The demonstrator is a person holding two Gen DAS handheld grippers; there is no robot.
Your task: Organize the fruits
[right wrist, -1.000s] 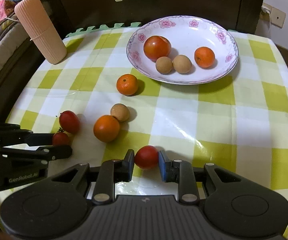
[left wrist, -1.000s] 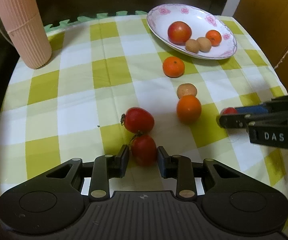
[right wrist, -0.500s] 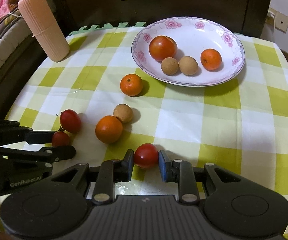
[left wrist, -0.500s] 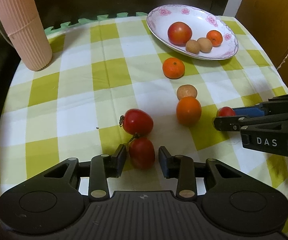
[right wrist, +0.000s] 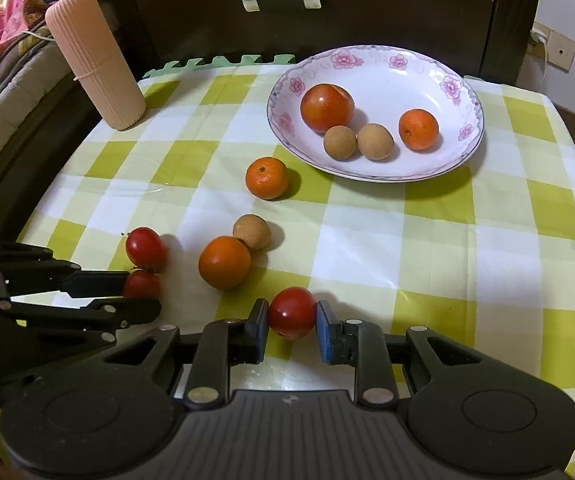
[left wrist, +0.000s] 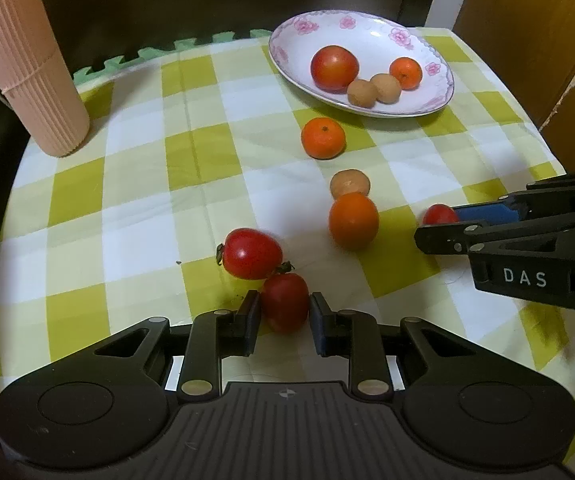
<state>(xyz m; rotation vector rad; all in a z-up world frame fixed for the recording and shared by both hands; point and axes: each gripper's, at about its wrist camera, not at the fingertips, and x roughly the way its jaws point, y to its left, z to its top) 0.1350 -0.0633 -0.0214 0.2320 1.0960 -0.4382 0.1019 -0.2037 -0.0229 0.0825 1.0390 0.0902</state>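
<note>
The left gripper (left wrist: 284, 312) has its two black fingers pressed against the sides of a small, glossy red cherry tomato (left wrist: 285, 301) with a dried green stem. A second, rounder cherry tomato (left wrist: 250, 253) touches it just ahead and to the left. The right gripper (right wrist: 291, 326) clamps another shiny red tomato (right wrist: 292, 318) between its blue-padded fingers, low over the yellow-and-white checked tablecloth (right wrist: 427, 240). Just ahead-left of the right gripper sit a smooth orange (right wrist: 224, 261) and a dull tan longan (right wrist: 252, 231), touching; a dimpled mandarin (right wrist: 266, 177) lies farther ahead. Beyond, the floral-rimmed white plate (right wrist: 387, 60) holds a big tomato, two longans and a mandarin. A ribbed pink cylinder (right wrist: 94, 58) stands far left.
</note>
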